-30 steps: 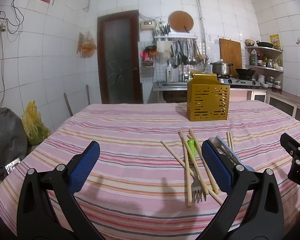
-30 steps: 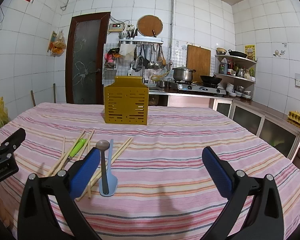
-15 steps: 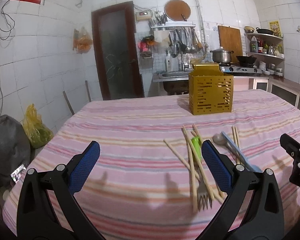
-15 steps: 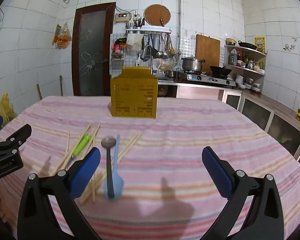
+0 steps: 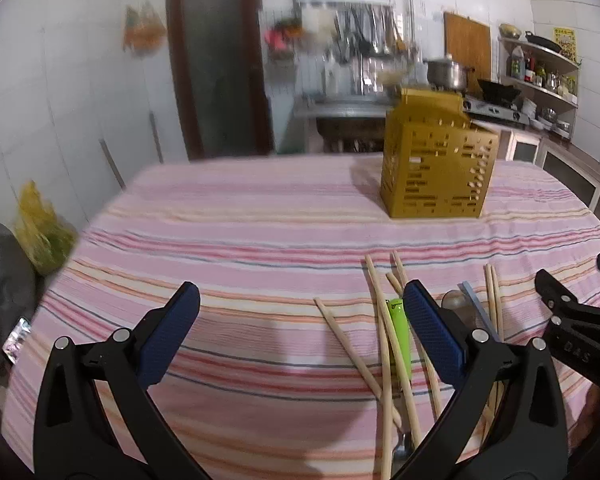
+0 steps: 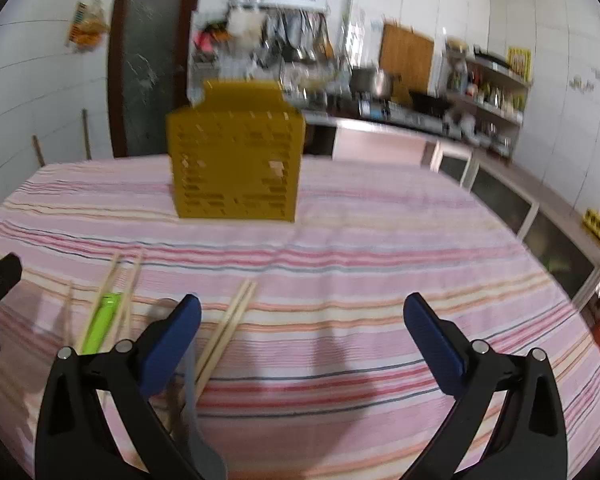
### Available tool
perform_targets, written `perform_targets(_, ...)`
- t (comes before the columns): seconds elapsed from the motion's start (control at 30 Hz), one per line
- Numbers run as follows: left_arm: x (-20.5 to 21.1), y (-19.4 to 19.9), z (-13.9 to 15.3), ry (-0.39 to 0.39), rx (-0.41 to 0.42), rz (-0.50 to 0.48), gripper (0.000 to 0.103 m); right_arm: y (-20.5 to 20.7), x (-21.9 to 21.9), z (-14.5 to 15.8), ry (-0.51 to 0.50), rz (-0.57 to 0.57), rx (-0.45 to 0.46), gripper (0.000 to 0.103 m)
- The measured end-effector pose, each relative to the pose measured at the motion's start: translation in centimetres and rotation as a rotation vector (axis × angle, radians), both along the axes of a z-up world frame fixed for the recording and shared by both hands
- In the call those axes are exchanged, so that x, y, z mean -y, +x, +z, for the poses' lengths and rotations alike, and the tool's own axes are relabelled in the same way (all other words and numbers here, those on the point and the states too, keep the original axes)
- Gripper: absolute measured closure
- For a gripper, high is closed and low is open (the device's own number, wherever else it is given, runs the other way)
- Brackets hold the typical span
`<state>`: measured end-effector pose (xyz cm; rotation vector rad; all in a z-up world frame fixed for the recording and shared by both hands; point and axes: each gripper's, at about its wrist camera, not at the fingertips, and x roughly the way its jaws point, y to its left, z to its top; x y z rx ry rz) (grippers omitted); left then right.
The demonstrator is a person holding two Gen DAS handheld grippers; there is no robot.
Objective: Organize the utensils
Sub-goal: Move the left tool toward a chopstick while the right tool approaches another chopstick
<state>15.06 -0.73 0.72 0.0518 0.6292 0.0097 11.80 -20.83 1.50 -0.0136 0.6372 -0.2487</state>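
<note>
Both wrist views show a table covered by a pink striped tablecloth (image 5: 260, 248), with a yellow perforated utensil holder (image 5: 436, 168) standing upright toward its far side; all positions below are given relative to this holder.

Left gripper (image 5: 300, 328): held above the cloth on the near side of the holder and to its left. Its jaws stand wide apart and hold nothing; the blue pads (image 5: 168, 336) face each other across bare cloth.

Right gripper (image 6: 302, 334): likewise on the near side of the holder, slightly to its right in its own view. Its jaws are wide and empty. In the left wrist view part of its black frame appears at the right edge.

Utensils: all lie loose on the cloth, on the near side of the holder and apart from it. Several wooden chopsticks (image 5: 384, 332) lie crossed over one another in a scattered bundle. A fork with a green handle (image 5: 400, 336) lies among them, its tines nearest the camera and partly hidden behind the left gripper's right finger. A separate pair of chopsticks (image 6: 224, 332) lies side by side, just right of the bundle. Between the bundle and this pair lie a metal spoon (image 5: 454, 300) and a pale blue flat utensil (image 5: 480, 308), both largely hidden by gripper fingers; whether they touch cannot be told.

The right wrist view is motion-blurred.
</note>
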Motion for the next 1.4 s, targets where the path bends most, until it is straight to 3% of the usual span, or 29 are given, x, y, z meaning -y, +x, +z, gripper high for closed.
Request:
perform_targets(0.23,-0.7,3.7,-4.2,0.009,-0.145,0.064,0.005,3.0,1.1,-2.5,0.042,-0.049,-0.083,0.005)
perform_targets(0.43,-1.3,5.6,-6.0,-0.005,-0.226,0.084,0.005,4.4,1.0,-4.1,0.050,-0.061,-0.160,0.005)
perform_targets(0.63,-1.0,6.5,-7.5,0.012,-0.285,0.082,0.005,4.8,1.4,-4.6,0.084,-0.068,-0.181,0.007)
perform_targets(0.8,-0.9,6.7,-7.5,0.009,-0.296,0.089,0.006,4.9,0.7,-4.6,0.112,-0.053,-0.198,0.018)
perform_targets(1.07,-0.8,6.3,-7.1,-0.028,-0.323,0.092,0.019,4.8,0.6,-4.6,0.198,-0.053,-0.233,0.034)
perform_targets(1.4,-0.6,6.3,-6.8,-0.063,-0.363,0.092,0.034,5.2,-0.4,-4.2,0.172,-0.032,-0.276,0.049)
